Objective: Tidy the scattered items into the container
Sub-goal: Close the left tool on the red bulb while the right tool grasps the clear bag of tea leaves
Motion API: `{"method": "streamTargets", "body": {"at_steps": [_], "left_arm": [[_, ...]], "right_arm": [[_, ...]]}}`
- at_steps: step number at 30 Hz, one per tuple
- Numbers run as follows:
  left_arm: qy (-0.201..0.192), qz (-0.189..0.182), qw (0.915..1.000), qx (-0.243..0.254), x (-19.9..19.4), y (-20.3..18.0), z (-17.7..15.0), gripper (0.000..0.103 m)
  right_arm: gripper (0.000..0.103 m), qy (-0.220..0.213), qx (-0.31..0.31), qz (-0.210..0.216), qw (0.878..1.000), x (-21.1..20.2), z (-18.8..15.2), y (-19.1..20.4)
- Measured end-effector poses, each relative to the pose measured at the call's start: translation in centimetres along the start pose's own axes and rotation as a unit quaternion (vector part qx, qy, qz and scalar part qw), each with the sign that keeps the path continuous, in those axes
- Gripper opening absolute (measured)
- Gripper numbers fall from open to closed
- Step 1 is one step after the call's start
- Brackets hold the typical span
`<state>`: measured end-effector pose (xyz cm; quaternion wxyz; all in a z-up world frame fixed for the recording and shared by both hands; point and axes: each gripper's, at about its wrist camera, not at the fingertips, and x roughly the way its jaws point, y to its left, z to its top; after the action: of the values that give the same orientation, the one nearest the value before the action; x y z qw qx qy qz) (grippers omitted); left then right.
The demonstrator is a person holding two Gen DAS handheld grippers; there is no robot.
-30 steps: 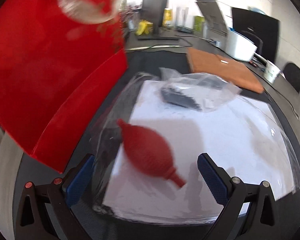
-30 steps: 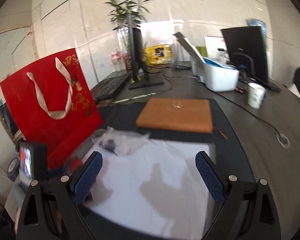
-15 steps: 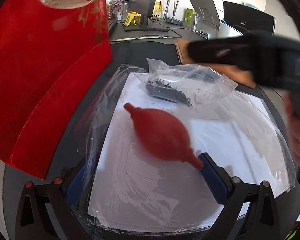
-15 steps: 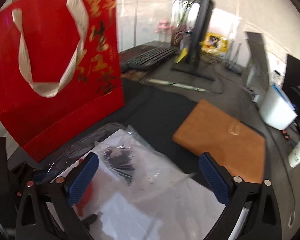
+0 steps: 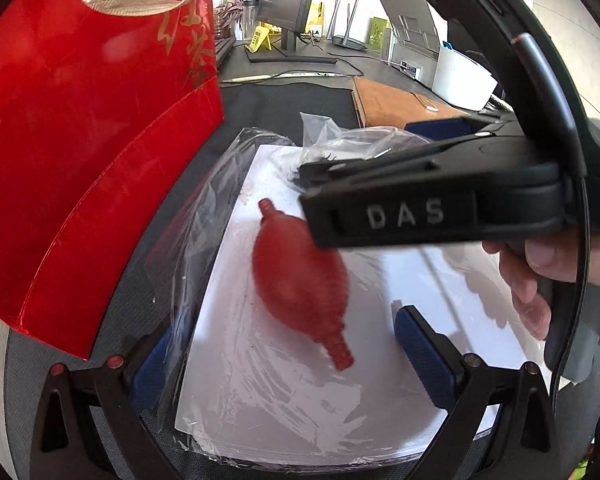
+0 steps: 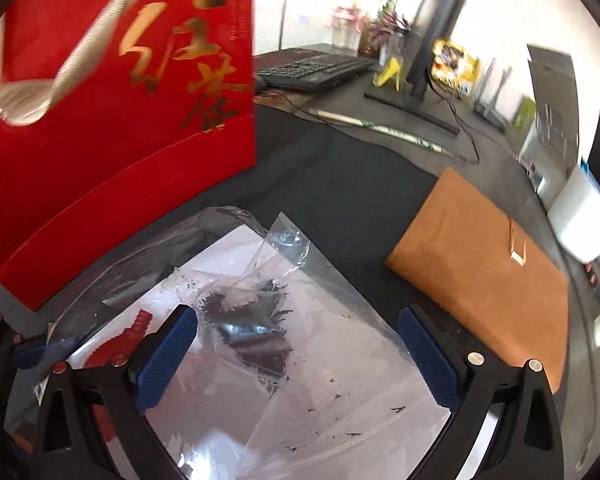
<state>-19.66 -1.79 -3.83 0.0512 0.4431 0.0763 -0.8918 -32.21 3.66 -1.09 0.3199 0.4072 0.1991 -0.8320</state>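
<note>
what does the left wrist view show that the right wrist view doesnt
Only the left wrist view: the whole red rubber squeeze bulb, the right gripper's black body marked DAS, and the bare hand holding it.

Only the right wrist view: the black keyboard and the right gripper closing, its fingers not yet pressing the bag.

Both: red paper gift bag, clear plastic bag of dark dried leaves, white sheet, tan flat notebook.
</note>
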Motion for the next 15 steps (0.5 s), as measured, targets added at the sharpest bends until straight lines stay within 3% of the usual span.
{"method": "streamTargets", "body": {"at_steps": [2, 7, 11, 15], "left_arm": [[0.0, 0.0, 1.0, 0.0, 0.0, 0.0, 0.0, 0.103], [0.0, 0.0, 1.0, 0.0, 0.1, 0.1, 0.1, 0.103], [0.0, 0.0, 1.0, 0.0, 0.2, 0.1, 0.1, 0.103], [0.0, -0.001, 1.0, 0.0, 0.2, 0.2, 0.2, 0.103]], "right_arm": [[0.067, 0.01, 0.019, 0.018, 1.0, 0.1, -0.3, -0.6], [0.032, 0.011, 0.057, 0.049, 0.997, -1.3, -1.3, -1.9], [0.027, -0.021, 0.088, 0.073, 0.993, -3.8, -3.1, -2.9], [0.027, -0.078, 0.126, 0.004, 0.989, -8.3, -5.7, -3.3]]}}
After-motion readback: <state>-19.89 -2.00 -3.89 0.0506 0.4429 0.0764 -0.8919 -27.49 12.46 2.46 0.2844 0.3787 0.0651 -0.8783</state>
